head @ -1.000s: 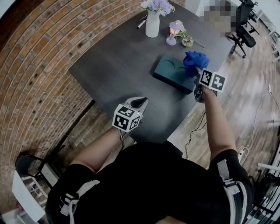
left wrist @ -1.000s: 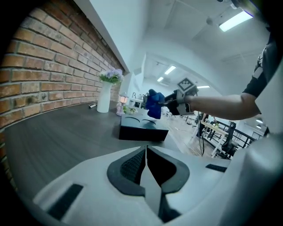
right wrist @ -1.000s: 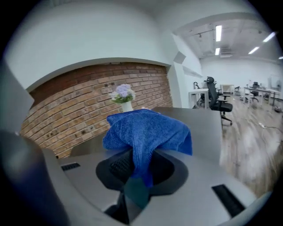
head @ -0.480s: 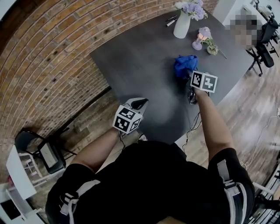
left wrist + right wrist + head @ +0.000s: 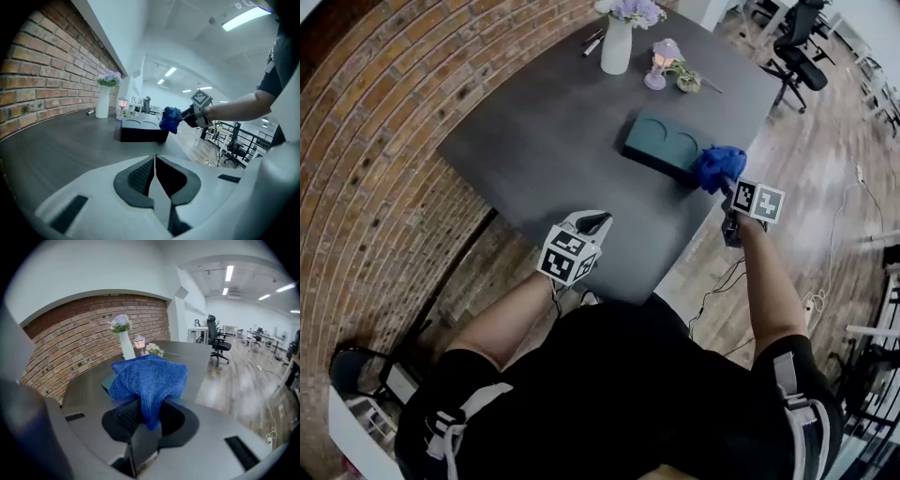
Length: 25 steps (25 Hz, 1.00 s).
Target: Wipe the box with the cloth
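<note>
A dark teal box [image 5: 661, 143] lies flat on the dark table [image 5: 544, 141], towards its right edge. My right gripper [image 5: 727, 184] is shut on a bunched blue cloth [image 5: 718, 166], which hangs at the box's near right corner. In the right gripper view the cloth [image 5: 149, 377] fills the space above the jaws and hides most of the box [image 5: 107, 381]. My left gripper [image 5: 596, 222] is shut and empty over the table's near edge, well short of the box. From the left gripper [image 5: 154, 165] I see the box [image 5: 142, 130] and cloth [image 5: 169, 119] ahead.
A white vase of flowers [image 5: 616, 47], a small lamp [image 5: 657, 67] and a sprig stand at the table's far end, with pens [image 5: 592, 41] behind. A brick wall [image 5: 384, 159] runs along the left. Wooden floor, a cable and an office chair [image 5: 797, 47] lie to the right.
The head view has swung about. The cloth stays held in my right gripper and now sits at the box's near right corner, lower than a second ago. The left gripper has barely moved.
</note>
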Each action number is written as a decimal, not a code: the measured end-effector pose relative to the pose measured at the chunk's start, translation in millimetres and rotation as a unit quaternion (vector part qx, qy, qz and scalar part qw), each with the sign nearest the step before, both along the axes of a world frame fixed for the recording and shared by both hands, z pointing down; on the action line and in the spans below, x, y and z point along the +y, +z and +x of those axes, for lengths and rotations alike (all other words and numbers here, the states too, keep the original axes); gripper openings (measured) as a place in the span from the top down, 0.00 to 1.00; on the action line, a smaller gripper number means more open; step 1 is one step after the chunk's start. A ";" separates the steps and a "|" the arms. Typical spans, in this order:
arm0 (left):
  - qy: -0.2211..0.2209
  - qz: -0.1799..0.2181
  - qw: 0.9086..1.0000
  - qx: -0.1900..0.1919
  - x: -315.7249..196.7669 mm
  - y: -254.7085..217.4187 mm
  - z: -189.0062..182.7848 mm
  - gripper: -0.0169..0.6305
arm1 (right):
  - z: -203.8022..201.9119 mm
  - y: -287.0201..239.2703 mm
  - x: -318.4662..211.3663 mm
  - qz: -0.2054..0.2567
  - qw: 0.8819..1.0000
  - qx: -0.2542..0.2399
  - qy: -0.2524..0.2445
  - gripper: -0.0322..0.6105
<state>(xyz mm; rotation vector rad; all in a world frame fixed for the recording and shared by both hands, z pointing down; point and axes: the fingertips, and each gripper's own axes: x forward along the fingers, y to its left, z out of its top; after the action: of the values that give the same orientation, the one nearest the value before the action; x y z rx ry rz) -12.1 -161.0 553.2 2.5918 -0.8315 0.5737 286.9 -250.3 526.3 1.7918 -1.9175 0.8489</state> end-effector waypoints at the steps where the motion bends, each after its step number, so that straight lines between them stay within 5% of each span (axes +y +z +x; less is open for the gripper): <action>1: 0.006 0.004 1.000 0.005 -1.0 -2.1 5.2 0.96 | 12.8 -3.4 12.4 0.000 1.000 0.006 0.015 0.82; 7: 0.023 0.024 0.999 0.034 -9.1 -21.2 25.0 0.96 | 26.5 -36.1 62.5 0.026 0.998 0.028 0.050 0.82; 14: 0.008 0.068 0.997 0.034 -9.0 -61.0 26.3 0.96 | -28.5 -76.6 47.6 0.089 0.995 0.033 -0.016 0.83; 25: -0.078 0.089 0.993 0.032 -18.2 -91.2 7.7 0.96 | -41.4 -77.7 37.6 0.086 0.992 0.048 -0.081 0.83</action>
<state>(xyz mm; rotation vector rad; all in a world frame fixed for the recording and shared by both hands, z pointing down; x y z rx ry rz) -4.4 -179.2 462.0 2.6546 -1.0960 0.3867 245.5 -212.7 448.5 1.7066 -2.0928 0.5474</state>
